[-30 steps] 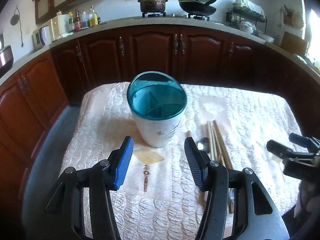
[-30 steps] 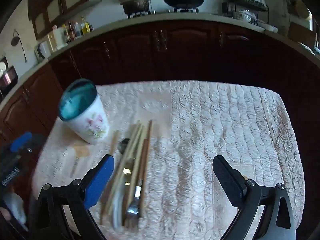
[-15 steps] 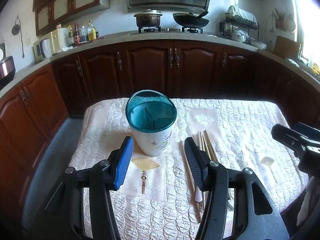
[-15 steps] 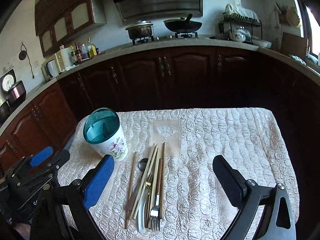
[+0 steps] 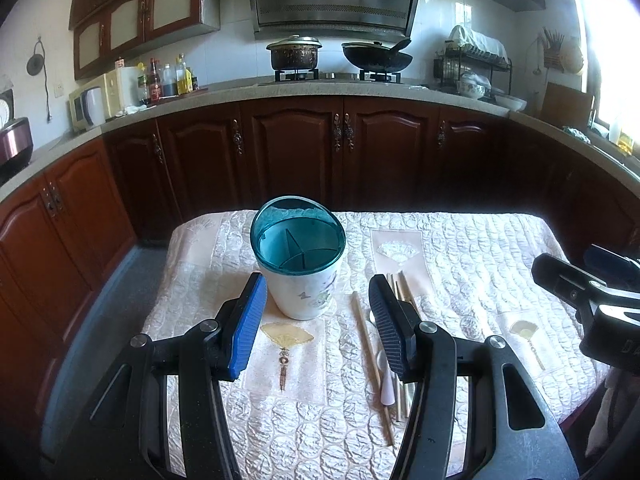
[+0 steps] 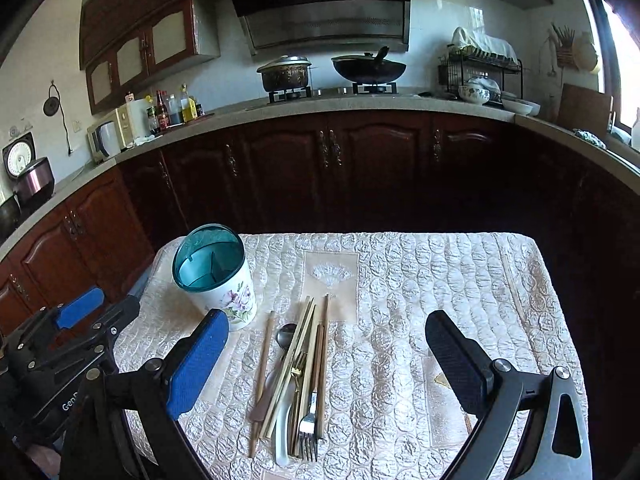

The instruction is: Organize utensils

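Both left gripper (image 5: 318,320) and right gripper (image 6: 326,356) jaws spread wide, nothing held, hovering above the cream quilted tablecloth (image 6: 440,280) where the loose pile of chopsticks, spoon and fork (image 6: 298,376) lies just right of the white floral utensil holder with teal divided insert (image 6: 214,272).

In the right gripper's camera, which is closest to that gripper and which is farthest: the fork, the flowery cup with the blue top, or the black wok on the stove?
1. The fork: lying on the table in the utensil pile, just ahead of the right gripper, slightly left.
2. The flowery utensil holder: standing farther back on the table, to the left.
3. The wok: far off on the stove, across the kitchen.
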Motion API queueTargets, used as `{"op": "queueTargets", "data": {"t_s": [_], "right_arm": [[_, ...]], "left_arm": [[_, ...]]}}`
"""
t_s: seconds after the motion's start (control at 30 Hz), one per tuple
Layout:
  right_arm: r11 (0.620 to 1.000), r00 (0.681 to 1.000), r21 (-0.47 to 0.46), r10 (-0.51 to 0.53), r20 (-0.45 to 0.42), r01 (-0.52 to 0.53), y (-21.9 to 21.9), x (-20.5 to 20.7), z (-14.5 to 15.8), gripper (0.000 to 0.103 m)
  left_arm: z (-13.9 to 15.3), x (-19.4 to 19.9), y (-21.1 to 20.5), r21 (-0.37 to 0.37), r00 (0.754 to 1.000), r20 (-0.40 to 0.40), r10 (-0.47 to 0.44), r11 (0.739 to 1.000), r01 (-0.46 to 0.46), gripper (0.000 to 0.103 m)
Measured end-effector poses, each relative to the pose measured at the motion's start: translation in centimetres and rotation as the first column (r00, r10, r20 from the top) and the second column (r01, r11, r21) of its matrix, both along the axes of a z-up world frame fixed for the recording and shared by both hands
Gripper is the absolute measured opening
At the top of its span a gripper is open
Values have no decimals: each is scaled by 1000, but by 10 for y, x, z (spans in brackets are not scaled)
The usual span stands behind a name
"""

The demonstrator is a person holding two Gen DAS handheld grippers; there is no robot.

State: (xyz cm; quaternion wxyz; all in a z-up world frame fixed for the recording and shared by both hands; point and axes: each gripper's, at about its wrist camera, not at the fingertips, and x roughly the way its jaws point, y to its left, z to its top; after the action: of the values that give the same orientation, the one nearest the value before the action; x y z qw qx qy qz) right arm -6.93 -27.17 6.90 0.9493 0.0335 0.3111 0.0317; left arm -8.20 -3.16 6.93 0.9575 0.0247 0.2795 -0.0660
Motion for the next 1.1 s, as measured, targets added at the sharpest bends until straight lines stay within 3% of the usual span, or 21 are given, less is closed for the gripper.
{"op": "queueTargets", "data": {"t_s": [1.1], "right_arm": [[999, 1000, -31, 11, -29, -12, -3, 8, -15, 99]], "left_arm": [[-3, 0, 6, -50, 1000, -22, -5, 999, 4, 53]]}}
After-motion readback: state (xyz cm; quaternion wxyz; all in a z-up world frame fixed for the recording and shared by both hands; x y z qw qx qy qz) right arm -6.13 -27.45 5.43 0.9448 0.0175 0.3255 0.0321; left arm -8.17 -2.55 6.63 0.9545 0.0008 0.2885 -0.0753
